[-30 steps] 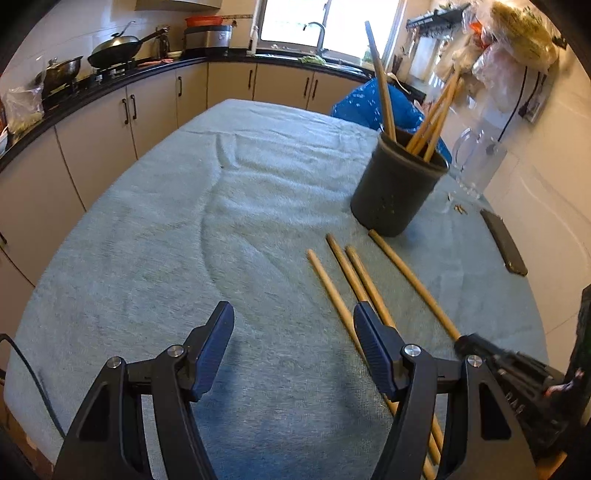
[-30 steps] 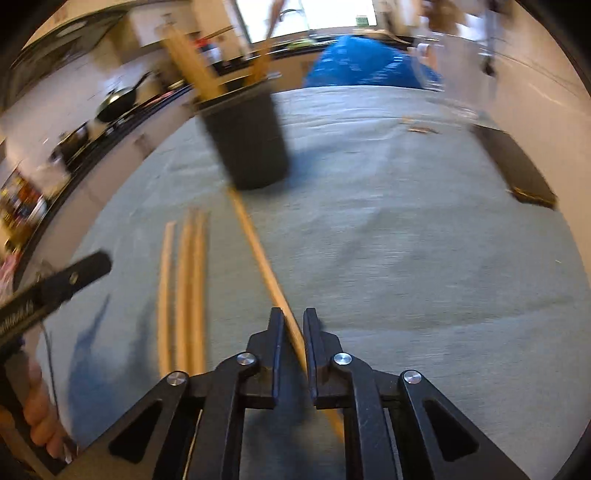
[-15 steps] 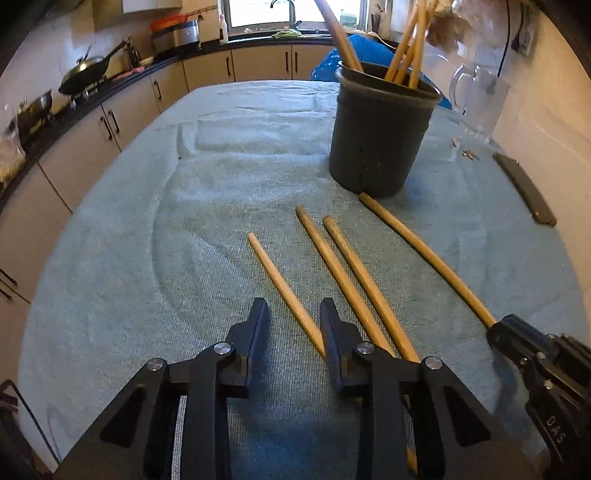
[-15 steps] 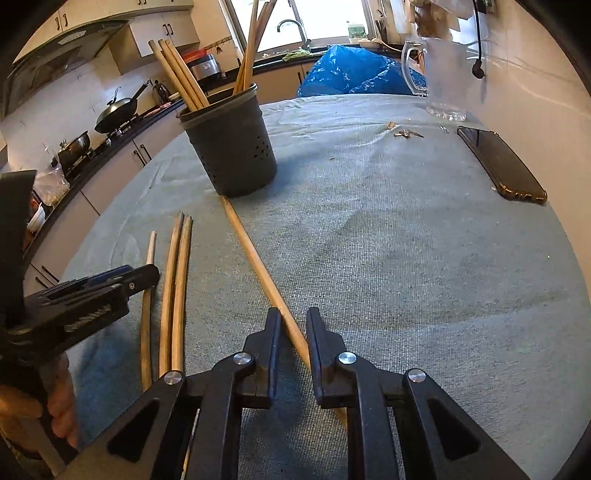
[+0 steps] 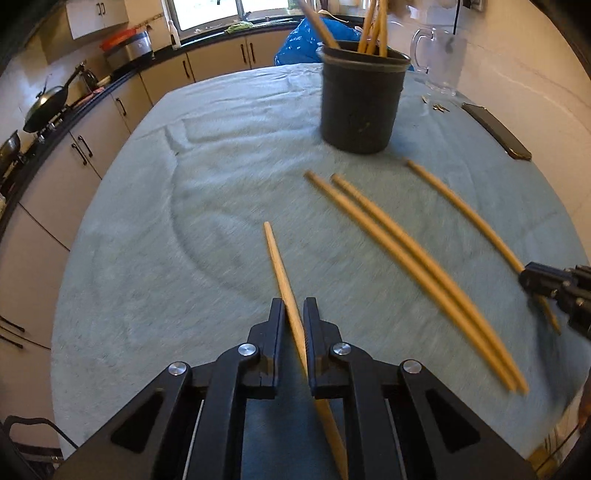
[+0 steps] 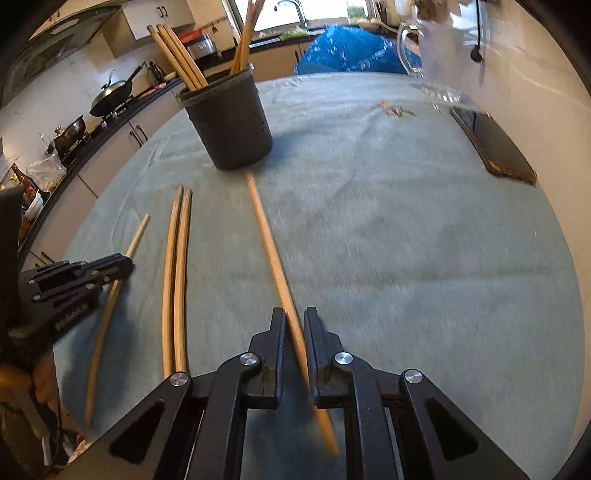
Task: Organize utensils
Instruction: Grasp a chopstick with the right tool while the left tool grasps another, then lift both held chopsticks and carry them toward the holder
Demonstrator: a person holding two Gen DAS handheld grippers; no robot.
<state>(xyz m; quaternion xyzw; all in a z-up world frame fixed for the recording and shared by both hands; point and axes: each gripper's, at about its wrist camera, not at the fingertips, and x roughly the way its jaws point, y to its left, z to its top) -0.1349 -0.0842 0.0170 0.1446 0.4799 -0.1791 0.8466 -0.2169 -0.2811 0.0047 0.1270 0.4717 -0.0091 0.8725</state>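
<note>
Kitchen, daylight from window (image 5: 225,9) behind sink tap (image 6: 291,7). Black countertop (image 5: 221,35) runs along cream base cabinets (image 5: 218,61) with dark handles, turning corner at left. Wok (image 5: 46,107) on hob; second pan (image 6: 70,129) beside it. Silver cooker with red lid (image 5: 129,46) on counter. Upper cabinet (image 5: 98,16) above. Pale tiled wall (image 5: 524,85) at right. Table under grey-green cloth (image 5: 184,229), creased. Blue bag (image 6: 351,51) past far edge.

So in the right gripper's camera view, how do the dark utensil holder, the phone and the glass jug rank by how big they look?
1. Dark utensil holder, clearly the biggest.
2 and 3. Phone and glass jug look about alike; the jug is blurred, cut off by the frame edge and farther away, so I won't rank them.
</note>
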